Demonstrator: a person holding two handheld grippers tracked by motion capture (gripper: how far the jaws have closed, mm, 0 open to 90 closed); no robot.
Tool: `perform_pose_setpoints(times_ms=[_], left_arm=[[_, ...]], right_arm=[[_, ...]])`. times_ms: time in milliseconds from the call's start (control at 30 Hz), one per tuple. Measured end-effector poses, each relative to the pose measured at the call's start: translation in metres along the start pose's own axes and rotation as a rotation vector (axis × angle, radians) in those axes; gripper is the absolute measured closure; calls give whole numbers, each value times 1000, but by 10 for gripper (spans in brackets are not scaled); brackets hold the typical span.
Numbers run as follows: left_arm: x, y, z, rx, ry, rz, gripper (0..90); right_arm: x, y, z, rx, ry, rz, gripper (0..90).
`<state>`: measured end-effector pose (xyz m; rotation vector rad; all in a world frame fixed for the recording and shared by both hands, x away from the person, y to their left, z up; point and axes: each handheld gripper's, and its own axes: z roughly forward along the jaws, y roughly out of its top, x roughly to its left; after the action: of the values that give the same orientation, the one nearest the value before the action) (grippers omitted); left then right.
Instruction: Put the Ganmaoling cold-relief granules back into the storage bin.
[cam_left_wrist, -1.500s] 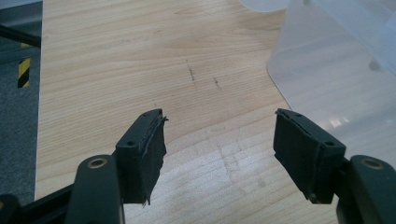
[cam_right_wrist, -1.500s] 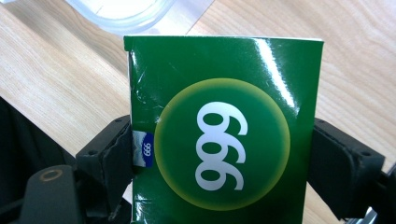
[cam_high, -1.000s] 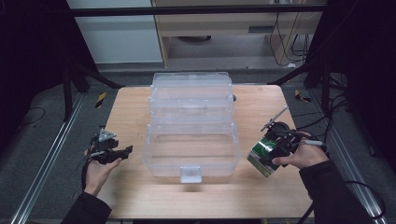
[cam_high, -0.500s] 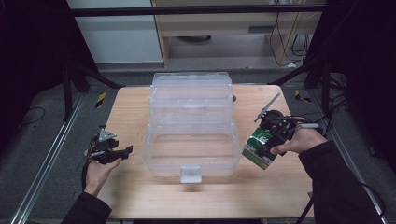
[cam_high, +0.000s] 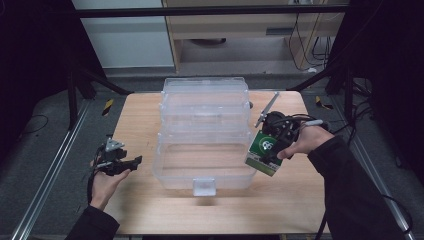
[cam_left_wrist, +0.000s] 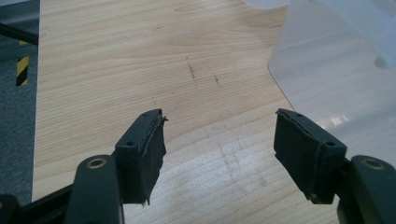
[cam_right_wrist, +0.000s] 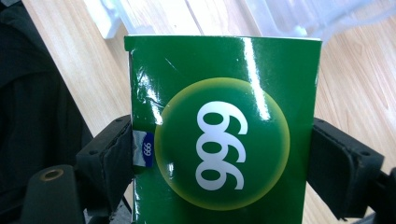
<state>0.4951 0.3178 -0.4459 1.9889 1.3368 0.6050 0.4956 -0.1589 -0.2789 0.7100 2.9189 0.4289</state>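
The right tool (cam_high: 270, 150) is clenched on a green box (cam_high: 264, 152), its two black jaws pressing the box's opposite sides. In the right gripper view the green box (cam_right_wrist: 219, 126) shows a white "999" inside a yellow-green circle, with a small blue label beside the left jaw. The right hand (cam_high: 305, 141) comes in from the surface's right edge, forearm in a dark sleeve angled up from the near right corner, wrist bent so the tool points down and toward the middle. The box hangs tilted, just at the right end wall of the clear plastic bin (cam_high: 205, 165), above the wood rather than resting on it; whether it touches the bin wall cannot be told.

The left tool (cam_high: 116, 161) is released, its jaws standing well apart with nothing between them. The left hand (cam_high: 106, 182) rests near the left edge of the surface (cam_high: 140, 120), palm up under the tool, which points right toward the bin. In the left gripper view the bare wood lies between the pads, and the bin's clear corner (cam_left_wrist: 336, 79) sits ahead to the right, apart from the jaws.

The bin stands open in the middle of the surface, its lid (cam_high: 205, 97) lying back toward the far edge, a small latch (cam_high: 204, 186) on its near wall. Dark frame poles stand at both far corners.
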Motion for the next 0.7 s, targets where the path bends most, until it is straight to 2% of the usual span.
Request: perform_pose_setpoints(times_ms=[167,433,700], left_arm=[[-1,0,0,1,0,1,328],[-1,0,1,7,-1,5,327],[-1,-1,3,8,-1,2,326]], right_arm=[[0,12,4,-16,13,-33,175],[-6,25,11,-72,24,-75,174],[-5,34,22,-73,54,-189,173]])
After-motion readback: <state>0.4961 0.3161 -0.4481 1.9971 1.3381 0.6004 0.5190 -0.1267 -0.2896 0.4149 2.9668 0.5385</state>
